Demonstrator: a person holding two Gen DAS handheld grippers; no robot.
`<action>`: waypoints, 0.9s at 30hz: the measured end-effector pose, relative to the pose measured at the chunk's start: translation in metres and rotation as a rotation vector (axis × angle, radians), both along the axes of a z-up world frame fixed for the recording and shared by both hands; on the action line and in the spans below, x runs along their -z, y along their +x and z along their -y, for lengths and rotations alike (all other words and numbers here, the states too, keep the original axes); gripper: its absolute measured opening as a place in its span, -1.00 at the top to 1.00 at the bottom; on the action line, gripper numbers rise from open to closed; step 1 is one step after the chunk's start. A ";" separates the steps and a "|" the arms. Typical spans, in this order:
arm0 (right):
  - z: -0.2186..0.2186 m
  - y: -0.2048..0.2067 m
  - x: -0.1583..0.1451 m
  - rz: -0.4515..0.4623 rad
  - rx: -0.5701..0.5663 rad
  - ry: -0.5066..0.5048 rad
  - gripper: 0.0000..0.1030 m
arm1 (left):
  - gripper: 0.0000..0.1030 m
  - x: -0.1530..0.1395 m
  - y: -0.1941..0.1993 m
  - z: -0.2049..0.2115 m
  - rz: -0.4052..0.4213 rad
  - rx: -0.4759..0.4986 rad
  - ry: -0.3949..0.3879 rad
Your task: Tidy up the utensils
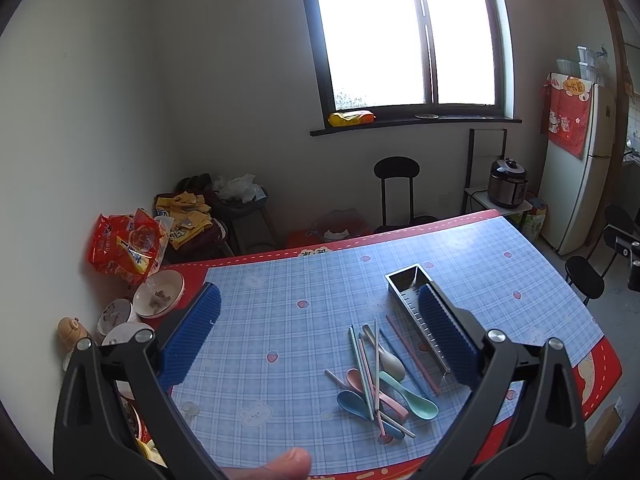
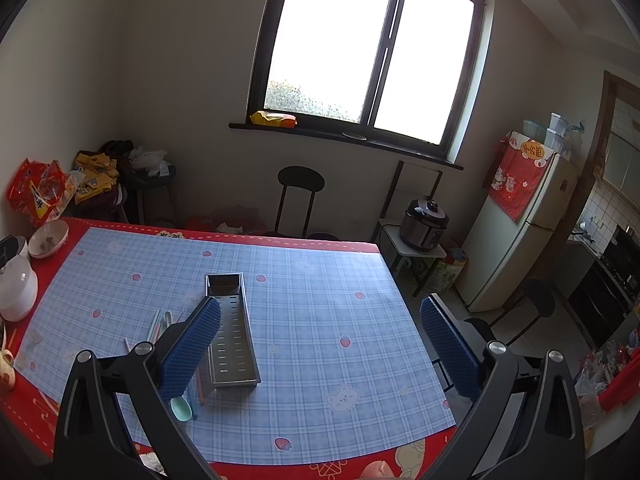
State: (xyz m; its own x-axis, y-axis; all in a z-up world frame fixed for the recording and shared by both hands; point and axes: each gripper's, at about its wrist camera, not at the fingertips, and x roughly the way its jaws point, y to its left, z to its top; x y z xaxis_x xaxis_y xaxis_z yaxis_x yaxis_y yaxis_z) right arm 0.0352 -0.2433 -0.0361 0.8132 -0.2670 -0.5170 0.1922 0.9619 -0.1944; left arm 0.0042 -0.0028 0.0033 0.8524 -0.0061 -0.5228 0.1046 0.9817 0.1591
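Observation:
A loose pile of pastel spoons and chopsticks (image 1: 376,380) lies on the blue checked tablecloth (image 1: 288,320). Among them are a mint spoon (image 1: 412,396), a blue spoon (image 1: 352,402) and a pink spoon (image 1: 356,378). Right beside the pile stands a long metal utensil tray (image 1: 420,308), holding nothing that I can see. My left gripper (image 1: 320,340) hangs open above the table, nothing between its blue pads. The right wrist view shows the same tray (image 2: 232,328) and the mint spoon (image 2: 180,408) by its left finger. My right gripper (image 2: 320,344) is open too, holding nothing.
Used bowls (image 1: 158,294) and a red snack bag (image 1: 124,248) crowd the table's left edge. A white pot (image 2: 16,288) stands at the left. Beyond the far edge are a black chair (image 2: 300,196), a pressure cooker (image 2: 426,224) and a fridge (image 2: 520,232).

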 end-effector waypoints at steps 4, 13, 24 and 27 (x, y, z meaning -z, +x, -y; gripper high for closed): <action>-0.001 -0.001 0.000 0.002 0.004 -0.002 -0.91 | -0.90 0.000 0.000 0.000 0.000 0.000 0.000; -0.001 -0.005 -0.003 0.009 0.009 -0.002 -0.91 | -0.90 0.001 -0.002 0.001 0.000 0.002 -0.001; -0.002 -0.005 -0.004 0.008 0.007 0.000 -0.91 | -0.90 0.000 -0.003 0.002 0.001 0.003 -0.002; -0.001 -0.006 -0.004 0.007 0.009 0.001 -0.91 | -0.90 0.000 -0.003 0.001 0.001 0.003 -0.002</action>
State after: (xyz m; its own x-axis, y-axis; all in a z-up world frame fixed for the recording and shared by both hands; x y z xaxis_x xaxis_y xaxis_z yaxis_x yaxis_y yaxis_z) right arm 0.0296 -0.2418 -0.0324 0.8145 -0.2737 -0.5115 0.2021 0.9604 -0.1920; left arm 0.0008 -0.0040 0.0029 0.8532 -0.0099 -0.5215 0.1073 0.9818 0.1569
